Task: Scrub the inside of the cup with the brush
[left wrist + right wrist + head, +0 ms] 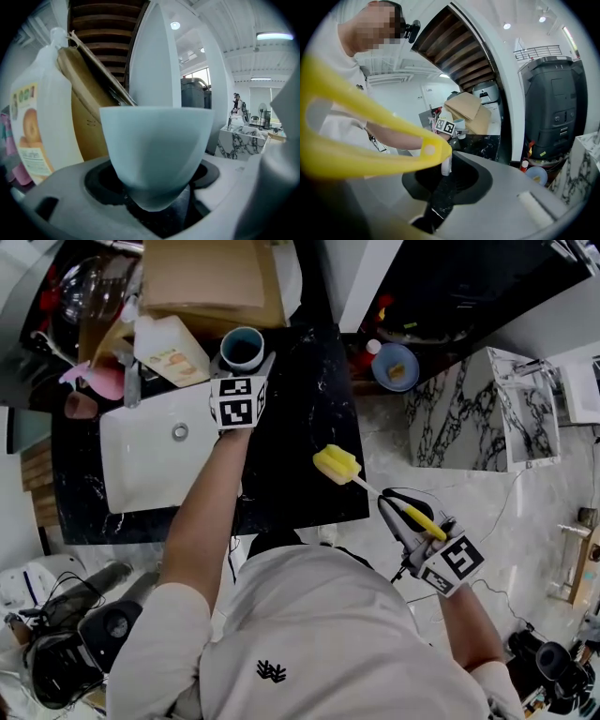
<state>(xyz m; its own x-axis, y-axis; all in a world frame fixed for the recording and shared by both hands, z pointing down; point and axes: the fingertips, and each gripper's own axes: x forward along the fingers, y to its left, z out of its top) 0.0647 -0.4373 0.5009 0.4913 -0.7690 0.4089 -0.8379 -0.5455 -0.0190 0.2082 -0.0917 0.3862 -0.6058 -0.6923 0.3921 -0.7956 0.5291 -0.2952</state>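
Observation:
A pale blue cup [242, 349] stands upright at the back of the black counter [302, 418], and my left gripper [244, 364] is shut on it. In the left gripper view the cup [154, 150] fills the middle, its lower body seated between the jaws of the left gripper [154, 190]. The brush has a yellow sponge head [336, 465] that hangs over the counter's front right part, well short of the cup. My right gripper [414, 517] is shut on its yellow handle [370, 140], off the counter's right edge.
A white sink [131, 474] lies left of the cup. A white soap bottle [172, 351] and cardboard [211, 277] crowd the back, right beside the cup. On the floor to the right are a blue bowl [395, 367] and a marble block [469, 409].

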